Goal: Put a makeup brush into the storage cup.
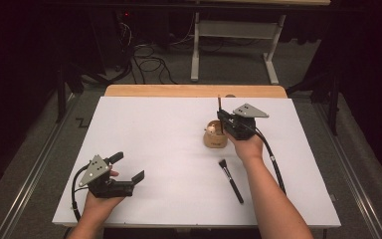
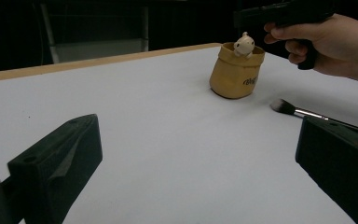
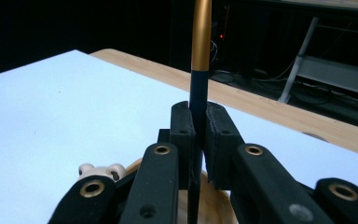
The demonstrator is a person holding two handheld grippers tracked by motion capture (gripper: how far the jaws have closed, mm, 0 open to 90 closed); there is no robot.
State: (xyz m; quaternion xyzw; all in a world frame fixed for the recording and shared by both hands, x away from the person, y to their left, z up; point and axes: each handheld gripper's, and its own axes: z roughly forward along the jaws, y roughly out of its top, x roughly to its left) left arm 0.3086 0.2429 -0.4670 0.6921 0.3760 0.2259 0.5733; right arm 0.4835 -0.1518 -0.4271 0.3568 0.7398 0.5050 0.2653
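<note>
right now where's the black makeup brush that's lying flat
In the high view the black makeup brush lies on the white table, right of centre, just in front of the tan pot and beside the person's right forearm.

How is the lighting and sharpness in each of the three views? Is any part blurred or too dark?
High view: white table evenly lit, surroundings dark, all fairly sharp. Left gripper view: near jaws soft, yellow pot sharper, background black. Right gripper view: right gripper and the held brush handle sharp, with a bright glare stripe on its gold part; table bluish.
</note>
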